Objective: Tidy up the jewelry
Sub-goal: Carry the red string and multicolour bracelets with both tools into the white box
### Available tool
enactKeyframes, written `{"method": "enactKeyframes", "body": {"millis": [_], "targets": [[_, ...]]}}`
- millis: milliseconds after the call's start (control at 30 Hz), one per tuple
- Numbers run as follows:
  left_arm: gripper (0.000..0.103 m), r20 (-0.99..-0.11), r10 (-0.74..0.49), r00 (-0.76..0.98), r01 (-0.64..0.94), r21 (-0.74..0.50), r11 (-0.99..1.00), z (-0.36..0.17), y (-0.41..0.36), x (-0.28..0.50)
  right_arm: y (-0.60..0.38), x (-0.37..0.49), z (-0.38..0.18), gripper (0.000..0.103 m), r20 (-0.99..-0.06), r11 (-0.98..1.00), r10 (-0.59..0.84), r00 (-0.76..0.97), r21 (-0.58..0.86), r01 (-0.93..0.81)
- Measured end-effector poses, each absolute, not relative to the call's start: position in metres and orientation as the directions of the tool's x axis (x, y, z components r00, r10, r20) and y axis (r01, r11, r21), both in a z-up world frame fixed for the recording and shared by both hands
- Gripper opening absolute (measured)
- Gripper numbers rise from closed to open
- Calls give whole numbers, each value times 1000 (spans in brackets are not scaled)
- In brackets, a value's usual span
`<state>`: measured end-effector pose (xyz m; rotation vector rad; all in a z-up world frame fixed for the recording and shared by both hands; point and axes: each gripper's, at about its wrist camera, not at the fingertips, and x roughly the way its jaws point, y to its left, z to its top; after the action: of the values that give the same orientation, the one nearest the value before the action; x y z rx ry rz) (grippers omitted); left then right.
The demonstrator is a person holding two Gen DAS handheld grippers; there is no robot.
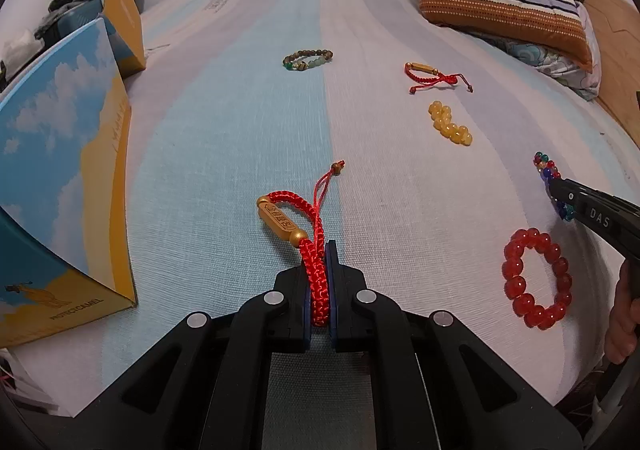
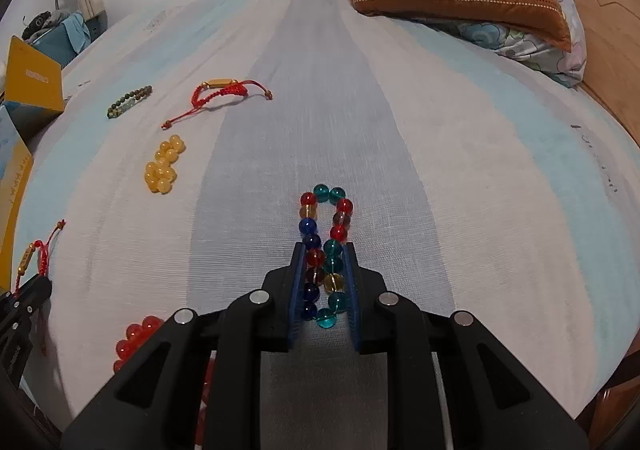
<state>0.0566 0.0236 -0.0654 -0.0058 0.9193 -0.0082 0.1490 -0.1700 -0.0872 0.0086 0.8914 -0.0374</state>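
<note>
Low centre of each view: the left gripper (image 1: 320,282) pinches the red cord bracelet (image 1: 316,250) — soft, limp; the right gripper (image 2: 323,282) squeezes the multicolour bead bracelet (image 2: 325,242) — slippery, best gripped across both strands.

My left gripper (image 1: 319,282) and right gripper (image 2: 325,286) are matte black plastic linkages with round silver pivot pins and blue pads lining the jaws. White letters "DAS" mark one body. Bare skin of my right hand (image 1: 624,326) shows.
</note>
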Motion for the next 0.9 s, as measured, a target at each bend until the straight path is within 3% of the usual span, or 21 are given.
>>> {"method": "enactKeyframes", "body": {"millis": [33, 900], "targets": [[5, -795, -11, 607, 5, -10, 1000, -64, 24, 56, -169, 148, -86, 9, -775, 999, -30, 631, -11, 34], [5, -778, -29, 628, 3, -35, 999, -31, 23, 44, -161, 127, -39, 9, -709, 998, 37, 704, 57, 6]]}}
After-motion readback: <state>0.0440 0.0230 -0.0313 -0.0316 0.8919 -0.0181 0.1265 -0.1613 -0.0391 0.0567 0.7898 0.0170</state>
